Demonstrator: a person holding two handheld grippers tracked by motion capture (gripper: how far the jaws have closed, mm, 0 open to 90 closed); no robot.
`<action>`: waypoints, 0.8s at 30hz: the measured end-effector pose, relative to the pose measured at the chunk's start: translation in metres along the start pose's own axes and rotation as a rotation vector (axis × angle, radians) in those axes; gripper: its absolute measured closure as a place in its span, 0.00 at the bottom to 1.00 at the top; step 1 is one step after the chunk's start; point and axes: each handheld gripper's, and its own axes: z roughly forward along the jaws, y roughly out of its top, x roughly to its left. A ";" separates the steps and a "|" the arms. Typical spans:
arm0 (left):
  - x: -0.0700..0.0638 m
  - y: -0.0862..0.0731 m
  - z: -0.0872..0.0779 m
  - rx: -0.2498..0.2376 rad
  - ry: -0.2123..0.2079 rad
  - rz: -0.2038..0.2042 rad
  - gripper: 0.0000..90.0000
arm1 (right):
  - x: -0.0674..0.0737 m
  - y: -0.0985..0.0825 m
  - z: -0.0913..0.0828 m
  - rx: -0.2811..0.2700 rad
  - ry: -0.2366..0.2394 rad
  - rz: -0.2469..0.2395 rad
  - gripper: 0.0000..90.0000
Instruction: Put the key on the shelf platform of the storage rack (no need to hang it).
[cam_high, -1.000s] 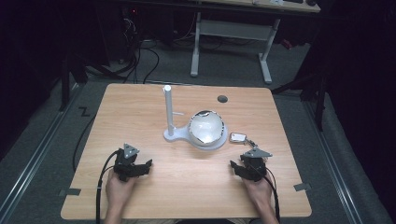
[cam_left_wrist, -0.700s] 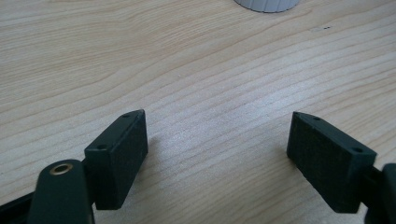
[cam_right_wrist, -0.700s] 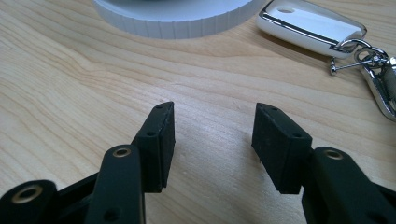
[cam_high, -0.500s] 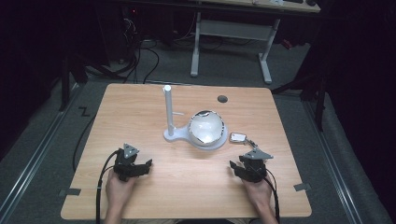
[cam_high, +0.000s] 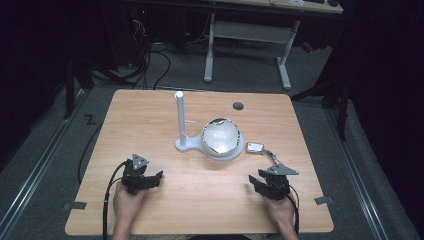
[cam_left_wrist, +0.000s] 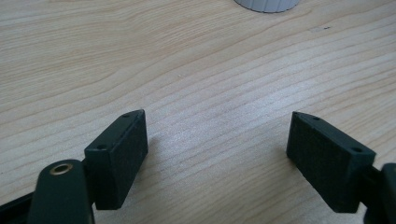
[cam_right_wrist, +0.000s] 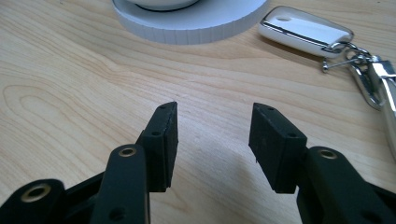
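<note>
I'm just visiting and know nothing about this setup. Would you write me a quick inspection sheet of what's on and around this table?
Surface: wooden table, with a dark round hole.
Job's things: white stand with an upright post; shiny bowl on its base; key fob with a key ring beside it.
Clutter: nothing seen.
Grippers: left gripper and right gripper open, holding nothing.
Cables: one trails from each gripper.
Surroundings: dark floor, cables, white desk frame.

A light wooden desk (cam_high: 150, 115) carries a white stand (cam_high: 210, 146) near its middle: a round base with an upright post (cam_high: 179, 117) and a shiny bowl-like dish (cam_high: 220, 136). Just beside the base, toward the right edge, lies a white key fob (cam_high: 254, 147) (on a metal ring and clip). A dark round hole (cam_high: 238, 106) sits near the far edge.
</note>
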 end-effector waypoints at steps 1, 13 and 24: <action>0.000 0.000 0.000 0.000 0.000 0.000 0.23 | -0.001 -0.001 -0.002 -0.003 -0.001 0.010 0.59; 0.000 0.000 0.000 0.000 -0.001 0.001 0.23 | -0.020 -0.010 -0.023 -0.037 -0.040 0.077 0.58; 0.000 0.000 0.000 0.000 -0.002 0.004 0.23 | -0.030 -0.012 -0.035 -0.088 -0.063 0.095 0.58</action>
